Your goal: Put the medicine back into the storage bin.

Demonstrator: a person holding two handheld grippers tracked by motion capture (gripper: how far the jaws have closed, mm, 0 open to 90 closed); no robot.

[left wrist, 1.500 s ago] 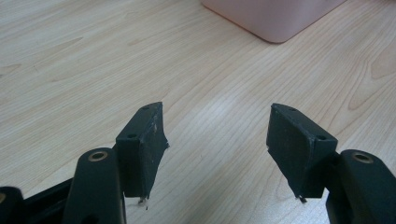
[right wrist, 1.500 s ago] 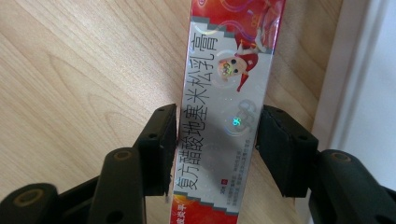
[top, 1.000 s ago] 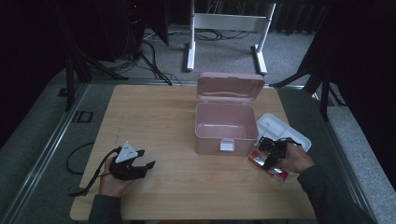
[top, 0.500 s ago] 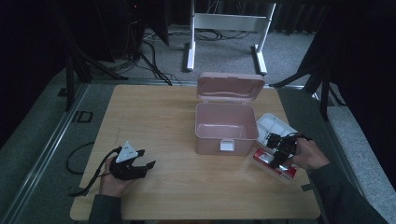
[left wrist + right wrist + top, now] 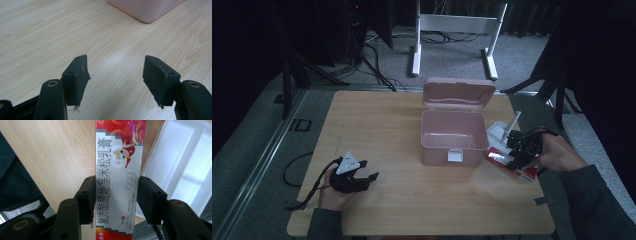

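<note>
Red-and-silver carton (image 5: 117, 182) between jaws of right hand-held gripper (image 5: 117, 202) — pinched, beside white tray (image 5: 185, 165)

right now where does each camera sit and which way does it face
High view: above the person's side, looking forward and down on the table; both forearms, left tool and right tool show.
Left gripper view: rides the left tool, looking along its open jaws over bare wood.
Right gripper view: rides the right tool, jaws against the red and silver carton.
Shared: high and left gripper views both show the pink box.
</note>
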